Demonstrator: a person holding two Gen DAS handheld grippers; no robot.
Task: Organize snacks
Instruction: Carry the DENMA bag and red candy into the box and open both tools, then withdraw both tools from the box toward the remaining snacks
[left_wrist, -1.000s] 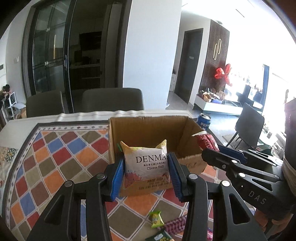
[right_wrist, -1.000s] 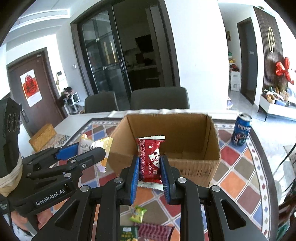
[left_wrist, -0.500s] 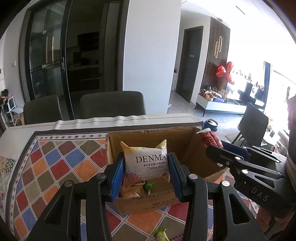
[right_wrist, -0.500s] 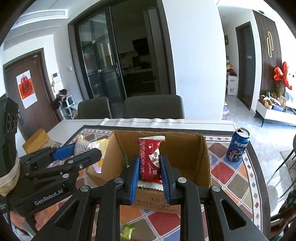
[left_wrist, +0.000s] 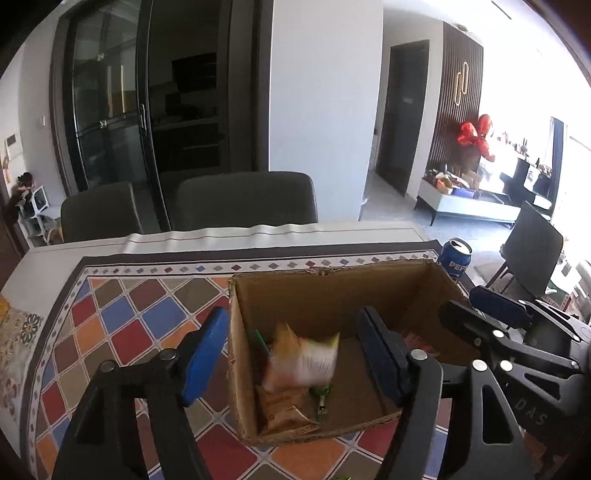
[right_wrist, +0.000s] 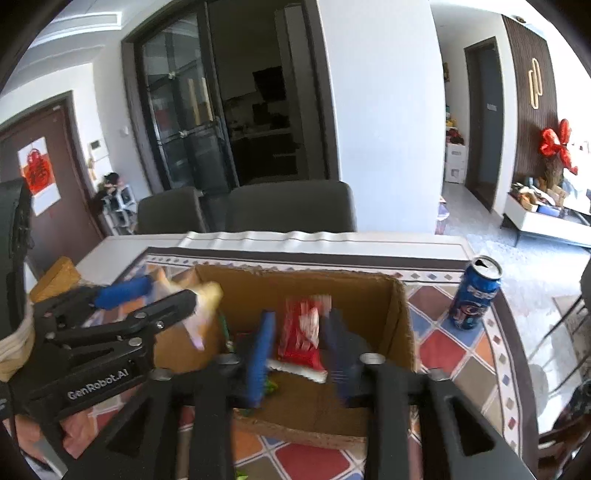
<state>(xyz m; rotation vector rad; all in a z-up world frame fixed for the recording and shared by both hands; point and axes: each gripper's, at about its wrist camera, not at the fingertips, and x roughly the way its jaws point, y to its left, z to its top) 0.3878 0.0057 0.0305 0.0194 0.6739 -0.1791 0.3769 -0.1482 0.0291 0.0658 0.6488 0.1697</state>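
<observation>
While my left gripper (left_wrist: 291, 354) hangs over the cardboard box (left_wrist: 332, 284) in the lower middle of the left wrist view, its blue pads (left_wrist: 205, 354) stand wide apart and grip nothing; between them, blurred, the white and yellow snack bag (left_wrist: 303, 362) shows inside the box, free of both pads, above a tan packet (left_wrist: 284, 410) and a small green piece (left_wrist: 320, 397) on the box floor. At the right edge of that view my right gripper (left_wrist: 480, 306) reaches toward the box, and I cannot tell from here how wide it stands. A blue Pepsi can (left_wrist: 456, 256) stands just behind the box's far right corner on the patterned tablecloth (left_wrist: 122, 314). In the right wrist view, my right gripper (right_wrist: 301, 350) sits in the lower middle with its fingers parted and smeared by blur; the red snack packet (right_wrist: 303, 334) lies between them over the open box (right_wrist: 400, 325), and it seems loose rather than pinched. At the left of this frame my left gripper (right_wrist: 147, 295) shows with the pale bag (right_wrist: 207, 299) blurred beside its tips. The can (right_wrist: 476, 297) stands right of the box.
</observation>
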